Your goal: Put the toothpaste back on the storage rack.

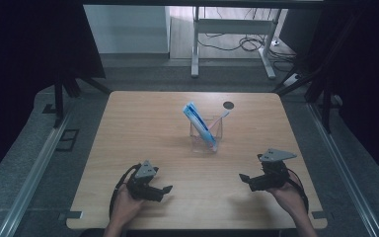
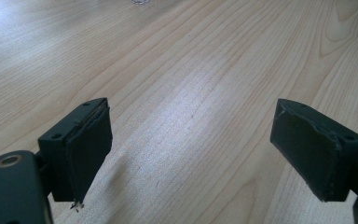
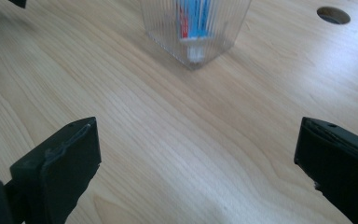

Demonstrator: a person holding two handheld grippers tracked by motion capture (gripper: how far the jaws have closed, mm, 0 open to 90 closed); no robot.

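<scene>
Although nothing is gripped at this moment, both tools set low over the near edge of the tabletop [image 1: 143,123], well apart from the work. Left hand-held gripper [image 1: 164,190]: jaws spread wide, bare wood between them in its own view. Right hand-held gripper [image 1: 245,178]: jaws likewise spread, nothing between the pads [image 3: 70,172], aimed toward the container.

Work item: clear ribbed plastic cup [image 1: 207,137], square in plan, standing upright near the tabletop's centre. Inside, leaning: a blue-and-white toothpaste tube [image 1: 197,120], crimped end up and tilted left, cap down at the cup's floor; also a pink-handled toothbrush [image 1: 220,118], tilted right, head protruding above the rim.

Handling, judged: cup light, rigid, smooth-walled, likely to slide or tip if pushed from one side; best steadied by one wall. Tube soft and light, deforming under pinch; firmest hold likely on the flat crimped end or just below it. Toothbrush stiff, thin, light; hold on the exposed neck, drawn out along its lean.

Not determinable: tube lettering; bristle side of the brush; whether tube and brush touch inside the cup. Upper part of the cup cut off in the right gripper view, contents blurred behind the ribbing [image 3: 193,28]. Dark round hole [image 1: 228,104] behind the cup, purpose unclear.
</scene>
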